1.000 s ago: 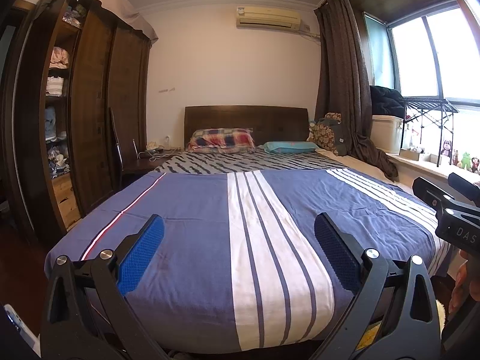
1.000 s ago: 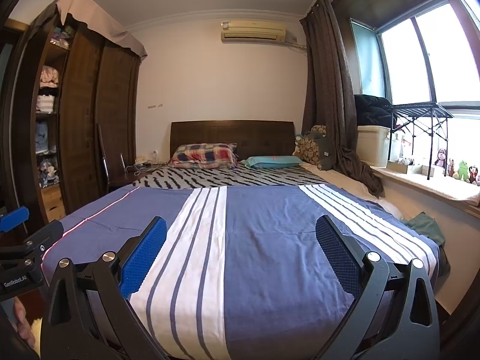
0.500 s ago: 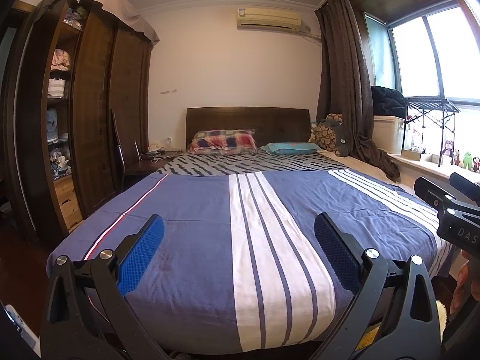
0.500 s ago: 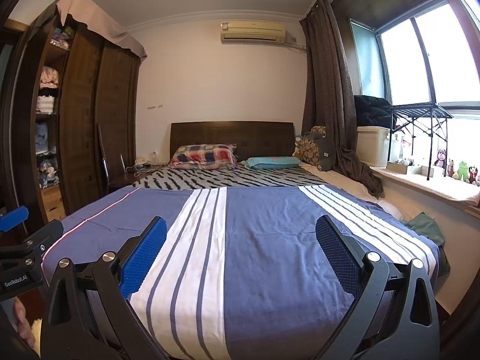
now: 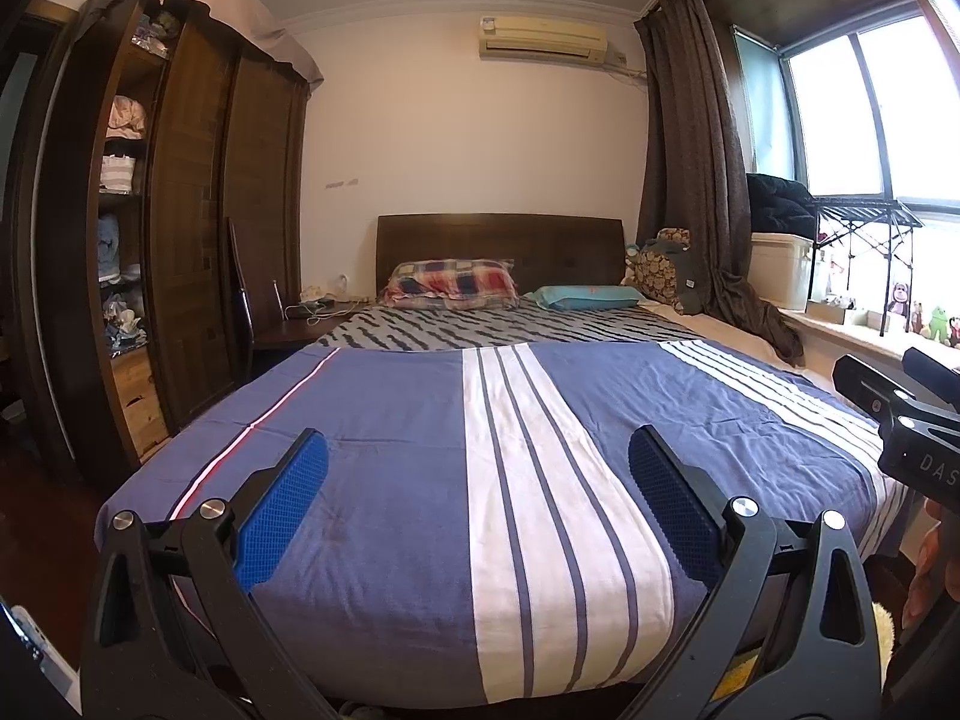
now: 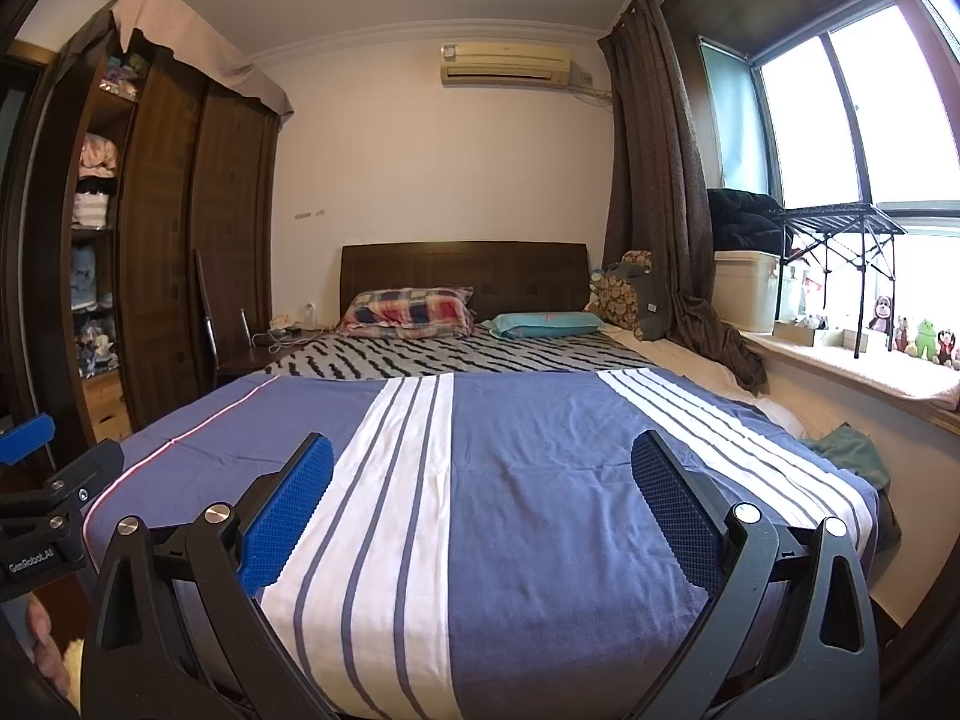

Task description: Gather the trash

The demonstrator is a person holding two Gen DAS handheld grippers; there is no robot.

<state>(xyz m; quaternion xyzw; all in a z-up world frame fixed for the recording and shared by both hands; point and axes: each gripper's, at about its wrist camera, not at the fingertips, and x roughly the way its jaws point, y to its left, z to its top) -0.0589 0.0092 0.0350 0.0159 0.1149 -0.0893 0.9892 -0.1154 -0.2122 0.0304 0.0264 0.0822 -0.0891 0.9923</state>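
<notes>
Both grippers held at the foot edge of the bed, pointing toward the headboard; left gripper with jaws spread wide, nothing between the blue pads; right gripper likewise spread wide and empty, pads over the foot end of the blue striped blanket. In the left wrist view the right gripper's body shows at the right edge, a bit of hand below it; in the right wrist view the left gripper's body shows at the left edge.

Trash: no piece can be made out in either view; blanket surface between the jaws is bare. Candidates too unclear to call: a green cloth bunched at the bed's right edge beside the window sill; small pale items and cables on the nightstand at the bed's left head corner.

Head end: zebra-pattern sheet beyond the blanket; plaid pillow left of centre against the headboard; teal pillow to its right; patterned cushion at the right head corner, touching the dark curtain. Wardrobe along the left side, open shelves with folded clothes; air conditioner on the wall above the headboard; plush toys on the sill.
</notes>
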